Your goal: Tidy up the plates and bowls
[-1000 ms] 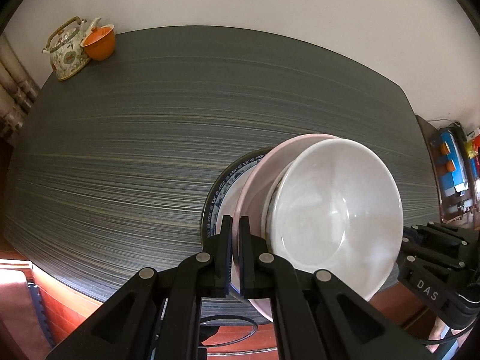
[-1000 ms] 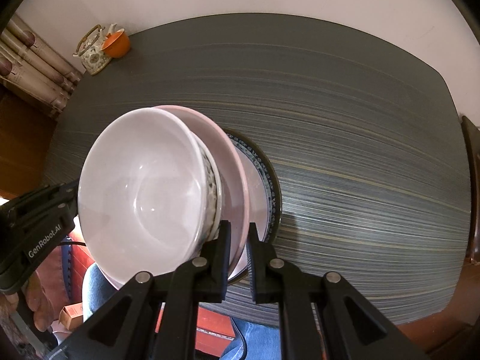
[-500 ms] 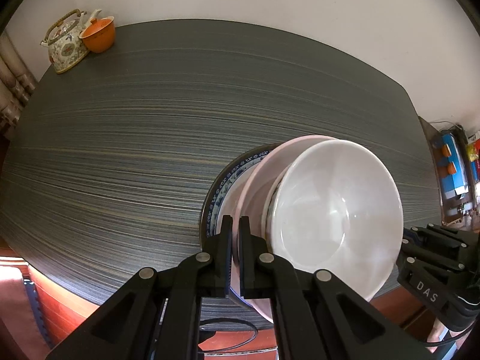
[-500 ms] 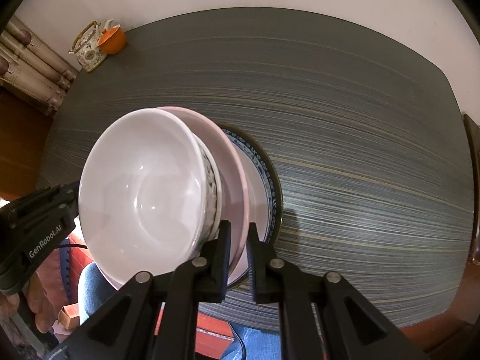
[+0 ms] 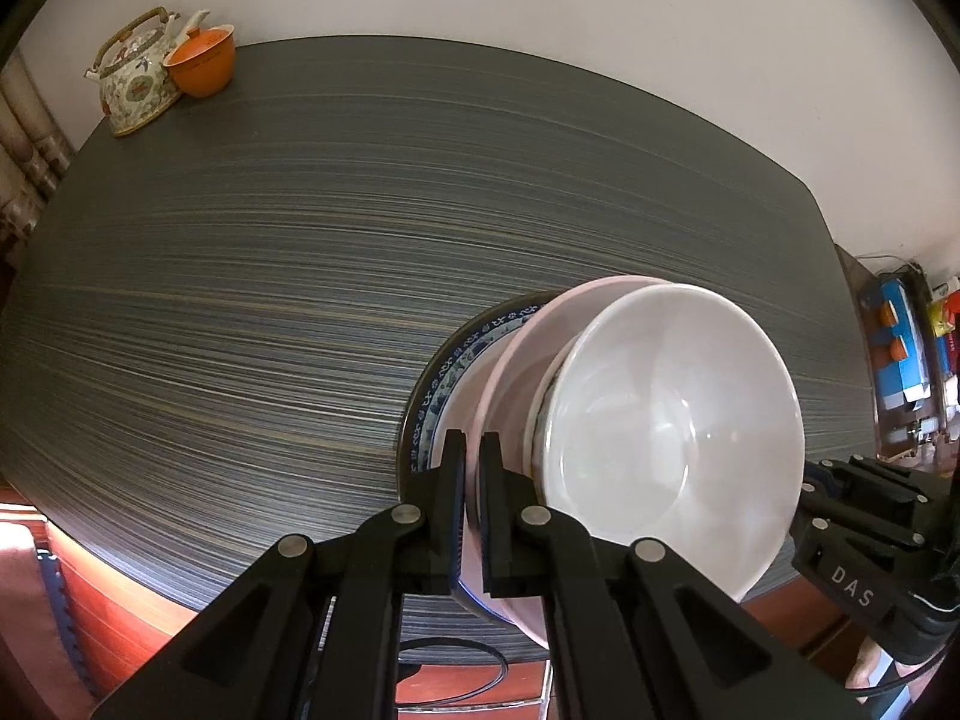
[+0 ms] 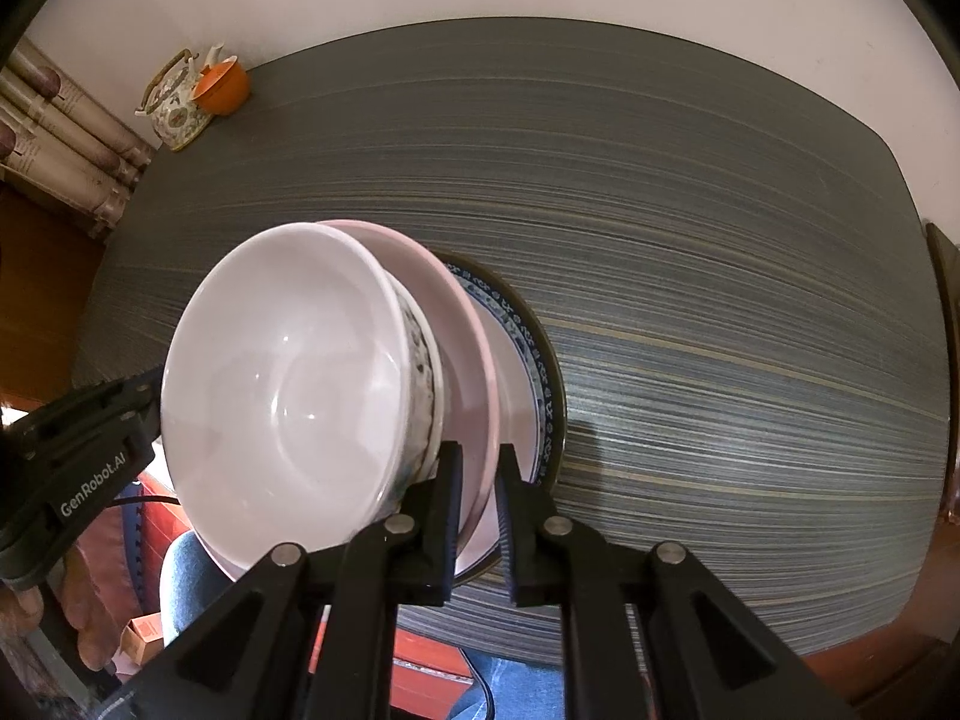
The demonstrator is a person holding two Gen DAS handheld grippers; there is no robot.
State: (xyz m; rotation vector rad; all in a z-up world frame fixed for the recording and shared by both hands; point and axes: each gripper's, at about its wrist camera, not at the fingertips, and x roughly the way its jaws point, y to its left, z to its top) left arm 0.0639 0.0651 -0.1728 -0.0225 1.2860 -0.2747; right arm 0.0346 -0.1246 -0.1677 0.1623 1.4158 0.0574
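A dark grey table (image 5: pixel 300 312) with fine lengthwise streaks stood against a plain white wall, its reddish-brown wooden edge showing at the near side, and in its far left corner a floral teapot (image 5: pixel 135 81) stood touching an orange cup (image 5: pixel 201 63). Near the front edge lay a blue-patterned plate (image 6: pixel 534 360) carrying a pink plate (image 6: pixel 462 330), a patterned bowl (image 6: pixel 423 372) and a white bowl (image 6: pixel 288 384) nested on top. The left gripper (image 5: pixel 472 462) and the right gripper (image 6: pixel 478 471) each had the pink plate's rim between the jaws, which were opening, with the rim pinched on opposite sides.
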